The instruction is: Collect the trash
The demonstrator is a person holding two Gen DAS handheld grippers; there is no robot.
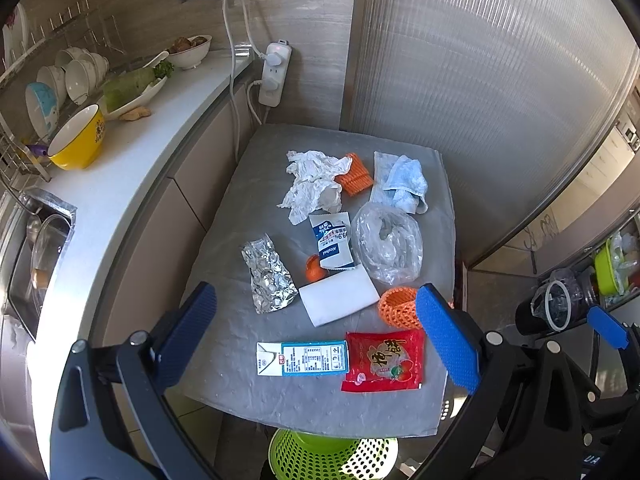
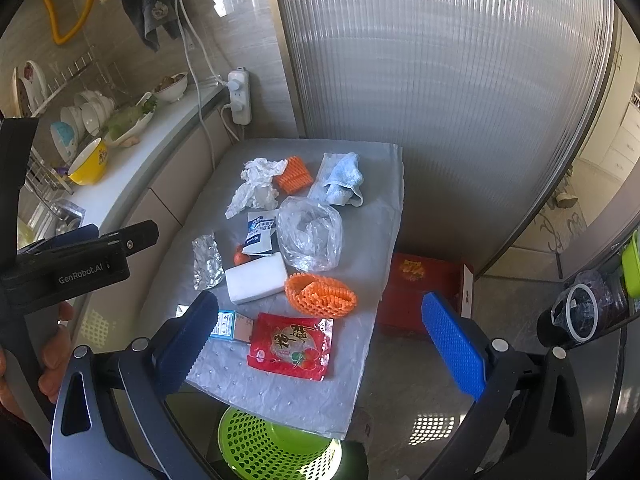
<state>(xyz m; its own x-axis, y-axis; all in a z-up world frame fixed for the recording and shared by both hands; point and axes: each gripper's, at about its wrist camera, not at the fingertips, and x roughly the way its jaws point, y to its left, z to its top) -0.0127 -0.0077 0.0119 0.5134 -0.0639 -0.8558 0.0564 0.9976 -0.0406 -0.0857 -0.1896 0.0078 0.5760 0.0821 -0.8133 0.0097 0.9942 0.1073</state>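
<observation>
step: start, nothing binned | my left gripper (image 1: 316,320) and right gripper (image 2: 320,340) gape wide, empty | next: close on red snack packet (image 2: 291,346) (nearest), drop into green basket (image 2: 276,446)

A ribbed translucent panel (image 1: 480,92) is seen at one o'clock, brightly lit from behind. A beige tiled wall (image 1: 312,20) is set at twelve o'clock, with a white power strip (image 1: 275,74) mounted on it. A white kitchen counter (image 1: 132,160) runs at ten o'clock, with beige cabinet doors (image 1: 192,176) below. Grey floor (image 2: 404,376) is visible at five o'clock.
</observation>
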